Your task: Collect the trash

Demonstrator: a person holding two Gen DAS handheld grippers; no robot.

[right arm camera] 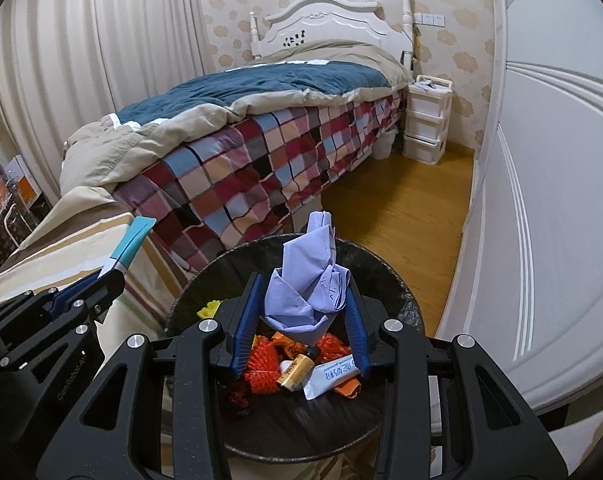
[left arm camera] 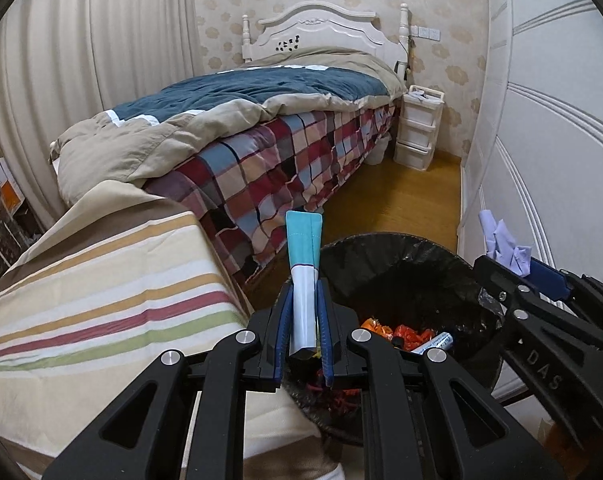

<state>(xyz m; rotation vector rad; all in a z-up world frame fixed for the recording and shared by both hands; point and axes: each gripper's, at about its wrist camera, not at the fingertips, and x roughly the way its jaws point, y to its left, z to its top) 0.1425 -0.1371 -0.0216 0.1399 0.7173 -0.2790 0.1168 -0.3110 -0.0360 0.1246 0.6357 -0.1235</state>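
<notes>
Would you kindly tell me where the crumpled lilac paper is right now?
In the right wrist view, the crumpled lilac paper sits centre frame, pinched in the right tongs directly above the black-lined trash bin, beside the plaid-covered bed.

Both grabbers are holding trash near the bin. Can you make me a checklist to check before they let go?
1. Left gripper has its trash: ok, it is shut on the teal and white packet.
2. Right gripper has its trash: ok, it is shut on the crumpled purple paper.
3. Purple paper is over the trash bin: ok, the bin's opening lies right under it.
4. Packet is over the bin: cannot tell, it looks near the bin's left rim, beside the striped cloth.
5. Bin has room: ok, the wrappers only cover the bottom.
</notes>
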